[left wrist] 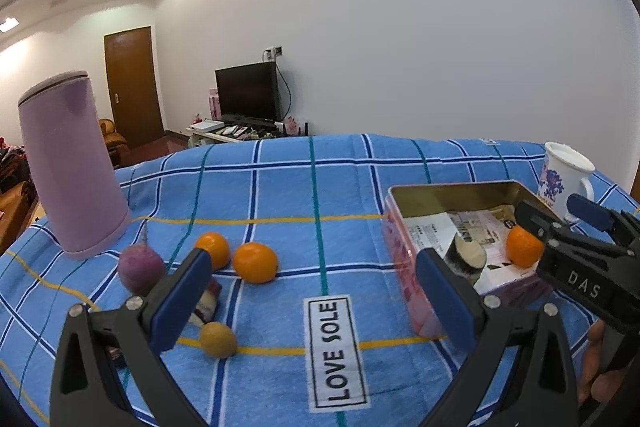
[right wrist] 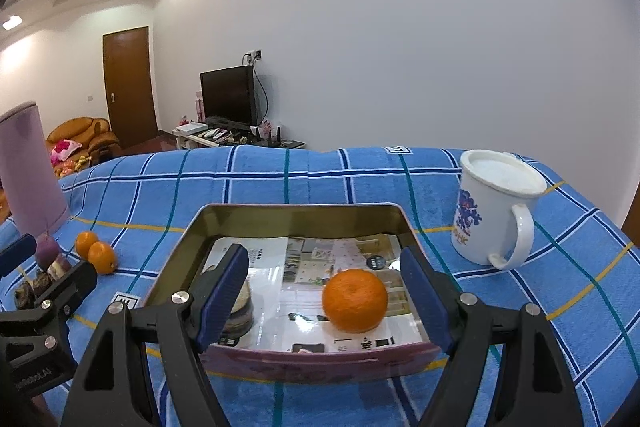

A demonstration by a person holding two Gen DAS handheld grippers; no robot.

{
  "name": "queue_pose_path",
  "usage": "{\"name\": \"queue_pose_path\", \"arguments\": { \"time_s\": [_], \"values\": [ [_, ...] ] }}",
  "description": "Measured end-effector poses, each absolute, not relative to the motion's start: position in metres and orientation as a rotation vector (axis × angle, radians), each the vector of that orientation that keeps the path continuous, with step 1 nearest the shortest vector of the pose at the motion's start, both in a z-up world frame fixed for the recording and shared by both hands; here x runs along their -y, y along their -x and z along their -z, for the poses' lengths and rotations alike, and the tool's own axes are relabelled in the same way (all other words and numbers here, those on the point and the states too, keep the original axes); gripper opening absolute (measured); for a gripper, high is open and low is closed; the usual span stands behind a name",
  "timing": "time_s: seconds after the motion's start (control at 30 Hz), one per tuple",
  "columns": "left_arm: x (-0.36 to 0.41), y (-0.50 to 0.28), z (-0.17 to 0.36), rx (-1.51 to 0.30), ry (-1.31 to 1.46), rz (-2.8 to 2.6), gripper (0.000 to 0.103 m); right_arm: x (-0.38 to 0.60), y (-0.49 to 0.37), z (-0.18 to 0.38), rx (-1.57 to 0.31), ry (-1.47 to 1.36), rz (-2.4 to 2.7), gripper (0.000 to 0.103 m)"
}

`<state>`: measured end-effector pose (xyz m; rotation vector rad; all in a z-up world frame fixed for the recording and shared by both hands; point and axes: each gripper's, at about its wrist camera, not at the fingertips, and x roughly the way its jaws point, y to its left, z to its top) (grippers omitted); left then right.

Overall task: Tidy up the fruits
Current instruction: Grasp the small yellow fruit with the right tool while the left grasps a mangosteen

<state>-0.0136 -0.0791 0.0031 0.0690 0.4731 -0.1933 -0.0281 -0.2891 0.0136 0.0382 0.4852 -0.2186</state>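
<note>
**A:** So how far along is the fruit sorting? From where I'm standing it looks maybe a third done, tops.

**B:** About that. One orange [right wrist: 355, 300] sits inside the tin box [right wrist: 296, 213], lower middle of the right wrist view, lying on the printed paper lining. There's also a round dark-and-pale slice [right wrist: 240, 311] in the tin's left corner, can't tell what it is.

**A:** And the right tongs [right wrist: 326, 301]?

**B:** Spread wide, nothing between them. They hover over the near edge of the tin with the orange sitting loose between the pads, not pinched.

**A:** Left side?

**B:** Left tongs [left wrist: 308, 303] are released too, empty, above the blue checked cloth [left wrist: 320, 187]. Still out on the cloth, lower left of the left wrist view: two oranges [left wrist: 255, 262] touching each other, a purple round fruit [left wrist: 141, 269], a yellowish one [left wrist: 218, 339], plus some cut piece half hidden behind the left pad.

**A:** So four or five things left.

**B:** My guess, yeah. The pink tumbler [left wrist: 72, 167] and the white mug [right wrist: 492, 211] are just standing by.
</note>
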Motion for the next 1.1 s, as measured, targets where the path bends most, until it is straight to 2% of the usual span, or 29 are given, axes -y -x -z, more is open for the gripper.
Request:
{"name": "queue_pose_path", "arguments": {
  "time_s": [0.73,1.1],
  "values": [
    [0.011,0.013,0.006,-0.567,-0.058,0.132,0.103,0.211,0.024,-0.006,-0.559,-0.013,0.068,0.079],
    [-0.053,0.019,0.011,-0.633,-0.047,0.125,0.103,0.161,0.024,-0.002,-0.590,0.013,-0.077,0.079]
  ]
}}
